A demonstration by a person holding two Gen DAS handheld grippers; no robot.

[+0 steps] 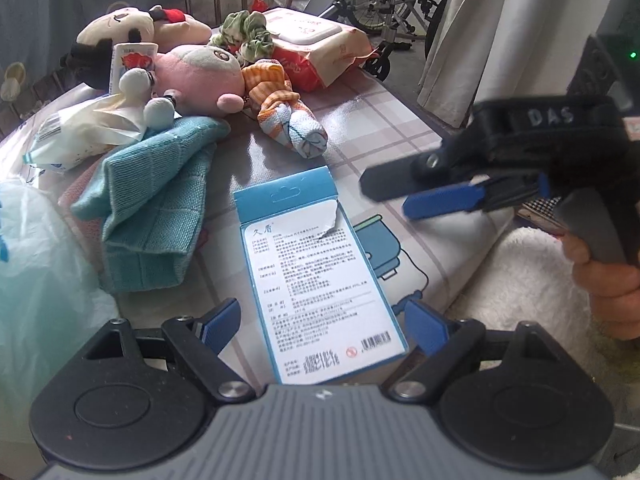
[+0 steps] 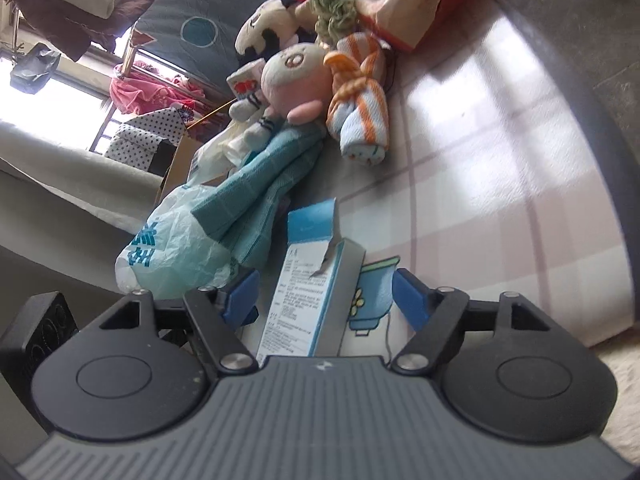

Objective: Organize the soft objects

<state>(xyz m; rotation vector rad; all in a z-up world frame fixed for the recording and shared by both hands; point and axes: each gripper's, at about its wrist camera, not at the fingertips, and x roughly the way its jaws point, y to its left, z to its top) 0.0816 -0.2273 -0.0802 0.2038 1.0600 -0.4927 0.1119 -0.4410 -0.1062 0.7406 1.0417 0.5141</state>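
A flat blue-and-white package (image 1: 316, 280) lies on the checked table cover, between the fingers of my open left gripper (image 1: 322, 326), whose pads stand clear of it. Soft things are heaped behind it: a teal cloth (image 1: 156, 200), a pink plush (image 1: 200, 76), a black-and-white plush (image 1: 116, 28) and a knotted orange-striped towel (image 1: 280, 108). My right gripper (image 1: 384, 196) hovers at the package's right, held by a hand (image 1: 608, 280). In the right wrist view that gripper (image 2: 326, 298) is open, with the package (image 2: 308, 292) between its pads but untouched.
A wipes pack (image 1: 316, 40) and a green frilly cloth (image 1: 244, 36) lie at the back. A tissue pack (image 1: 80, 136) and a pale plastic bag (image 1: 36, 272) sit at the left. Bare checked cover (image 1: 380, 120) spreads right of the pile; white fleece (image 1: 520, 280) lies past the edge.
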